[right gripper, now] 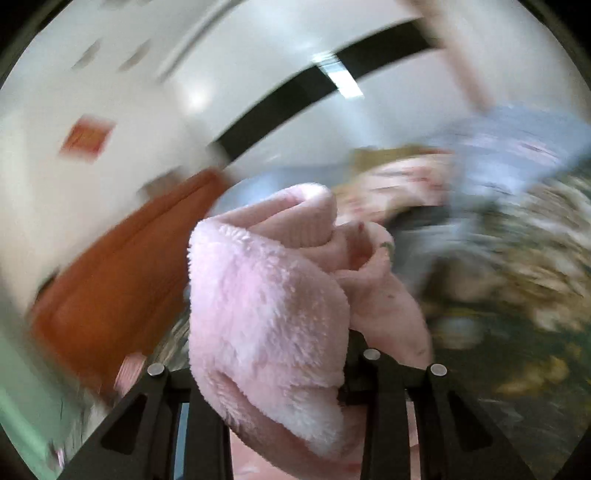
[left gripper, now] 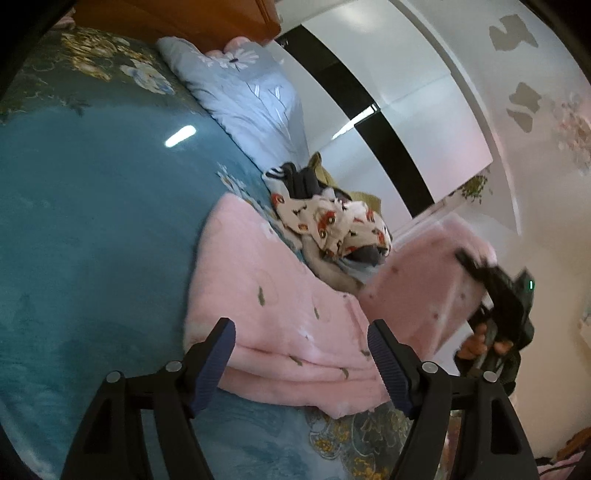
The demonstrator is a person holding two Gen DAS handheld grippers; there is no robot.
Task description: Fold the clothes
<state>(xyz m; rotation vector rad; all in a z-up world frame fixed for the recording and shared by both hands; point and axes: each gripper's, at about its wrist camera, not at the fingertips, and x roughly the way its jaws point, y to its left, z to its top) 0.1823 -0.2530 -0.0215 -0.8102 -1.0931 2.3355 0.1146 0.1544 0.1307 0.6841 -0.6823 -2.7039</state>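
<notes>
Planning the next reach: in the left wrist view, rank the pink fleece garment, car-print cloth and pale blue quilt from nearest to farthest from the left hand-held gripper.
1. Pink fleece garment, just ahead of the left hand-held gripper.
2. Car-print cloth, beyond it.
3. Pale blue quilt, far end by the headboard.

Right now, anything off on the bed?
The unfolded clothes pile lies heaped beside the pink fleece garment. The right gripper holds one end bunched and lifted, so the fold looks uneven. Wall paint has peeled patches.
</notes>
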